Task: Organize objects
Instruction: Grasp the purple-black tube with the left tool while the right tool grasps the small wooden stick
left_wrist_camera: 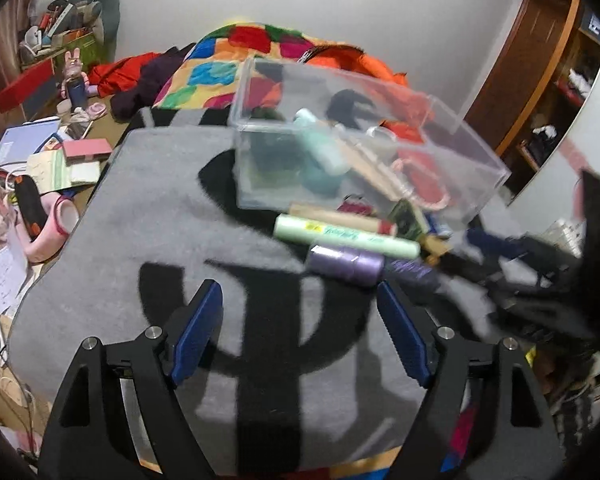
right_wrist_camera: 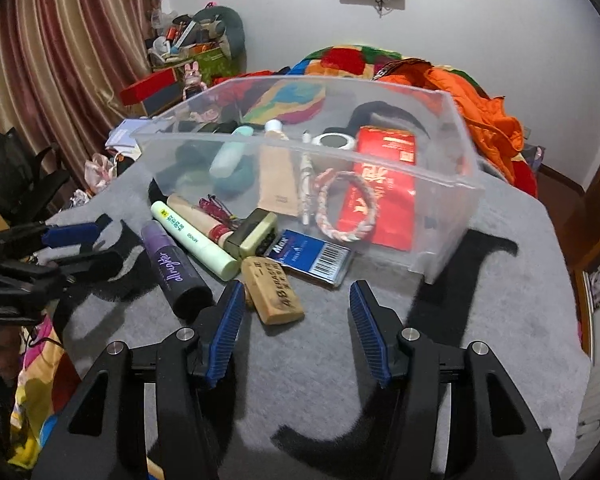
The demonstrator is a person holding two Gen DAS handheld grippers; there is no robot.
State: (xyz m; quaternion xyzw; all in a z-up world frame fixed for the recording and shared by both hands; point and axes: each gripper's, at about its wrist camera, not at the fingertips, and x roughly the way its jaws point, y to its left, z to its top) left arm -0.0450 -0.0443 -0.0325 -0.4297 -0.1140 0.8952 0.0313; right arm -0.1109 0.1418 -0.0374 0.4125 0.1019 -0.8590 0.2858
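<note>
Right wrist view: both tongs [right_wrist_camera: 296,292] gape empty over a grey blanket [right_wrist_camera: 480,320], striped curtains [right_wrist_camera: 60,60] behind

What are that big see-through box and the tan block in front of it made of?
The box looks like clear, glossy plastic: its contents show through its walls. The tan block seems to be matte rubber, probably an eraser, going by its printed lettering.

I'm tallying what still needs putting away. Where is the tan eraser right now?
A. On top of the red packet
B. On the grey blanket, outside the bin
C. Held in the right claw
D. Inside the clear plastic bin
B: the tan eraser lies on the grey blanket in front of the clear plastic bin, just ahead of the open right claw.
</note>
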